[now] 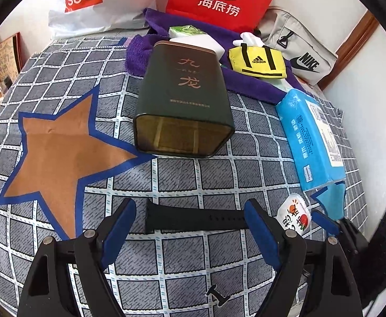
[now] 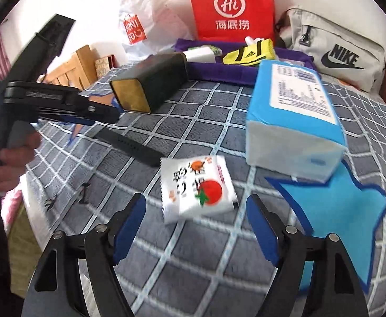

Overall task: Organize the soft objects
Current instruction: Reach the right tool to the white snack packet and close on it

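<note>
The black watch strap (image 1: 195,218) lies flat on the checked bedspread (image 1: 219,174), directly between the spread fingers of the left gripper (image 1: 190,227), which touches nothing. Just beside it sits a white snack packet (image 2: 196,189), ahead of the right gripper (image 2: 195,227), whose jaws also stand apart and empty. This looks like the approach to a pick; next, the left gripper likely needs to drop lower and close across the strap's width.
</note>
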Tool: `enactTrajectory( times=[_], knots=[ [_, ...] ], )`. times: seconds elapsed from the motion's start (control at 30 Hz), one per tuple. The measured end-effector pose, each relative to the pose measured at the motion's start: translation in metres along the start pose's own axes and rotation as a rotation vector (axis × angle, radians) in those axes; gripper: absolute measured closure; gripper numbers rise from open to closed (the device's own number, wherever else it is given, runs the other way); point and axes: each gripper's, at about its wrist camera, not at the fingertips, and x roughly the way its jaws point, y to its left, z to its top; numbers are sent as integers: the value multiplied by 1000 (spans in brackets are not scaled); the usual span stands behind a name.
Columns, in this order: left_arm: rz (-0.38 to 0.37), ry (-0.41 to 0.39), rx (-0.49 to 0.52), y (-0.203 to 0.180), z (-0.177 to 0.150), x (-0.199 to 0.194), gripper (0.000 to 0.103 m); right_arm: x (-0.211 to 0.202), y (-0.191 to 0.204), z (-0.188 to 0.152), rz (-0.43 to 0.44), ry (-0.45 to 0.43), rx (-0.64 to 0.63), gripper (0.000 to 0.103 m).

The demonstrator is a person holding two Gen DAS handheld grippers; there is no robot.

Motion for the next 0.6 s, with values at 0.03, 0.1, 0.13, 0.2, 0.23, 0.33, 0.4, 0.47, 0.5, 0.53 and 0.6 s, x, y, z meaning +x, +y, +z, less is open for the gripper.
enactTrajectory(
  times=[0.03,0.1,0.13,0.2,0.23,0.33,0.4,0.47,0.5,0.53,0.6],
  knots=[
    [2,-1,0,1,1,0,20,4,1,3,-9,-2,-12,24],
    [7,-2,7,2,2,1,20,9,4,6,-27,-3,-42,22],
    [6,-2,10,2,3,1,20,13,5,9,-36,8,-48,22],
    [0,-2,27,1,5,4,20,17,7,11,-56,17,-57,22],
    [-3,-1,34,0,6,5,20,18,8,11,-69,16,-60,26],
    [-29,14,60,-7,9,14,20,18,11,11,-96,11,-84,42],
    [-27,29,77,-12,10,23,20,17,11,10,-97,9,-89,45],
    [-41,43,80,-14,11,30,21,14,9,9,-94,3,-87,57],
    [-50,46,81,-15,10,32,21,13,8,8,-101,2,-84,62],
    [-50,33,92,-17,10,32,21,11,5,7,-92,3,-71,66],
    [-86,44,111,-20,9,33,22,6,-1,4,-62,5,-37,68]
  ],
)
